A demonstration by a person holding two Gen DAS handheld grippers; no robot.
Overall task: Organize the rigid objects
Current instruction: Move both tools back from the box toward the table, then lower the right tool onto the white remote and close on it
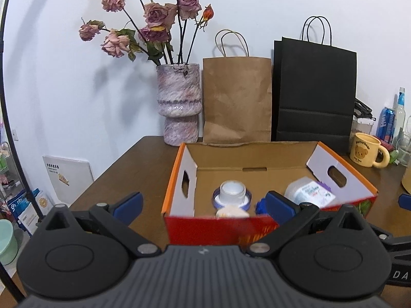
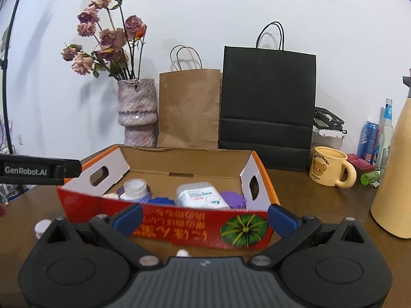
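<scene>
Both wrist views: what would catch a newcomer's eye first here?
The open cardboard box with its red front panel and printed green squash sits mid-table, holding a clear jar, a white wipes pack and blue and purple pieces. Behind it on the left, a mottled pink vase of wilted roses stands against the wall, beside a brown paper bag and a black one.

Red-orange box (image 2: 179, 227), green pumpkin print; yellow bear mug (image 2: 331, 170); black bag (image 2: 268, 97).
</scene>
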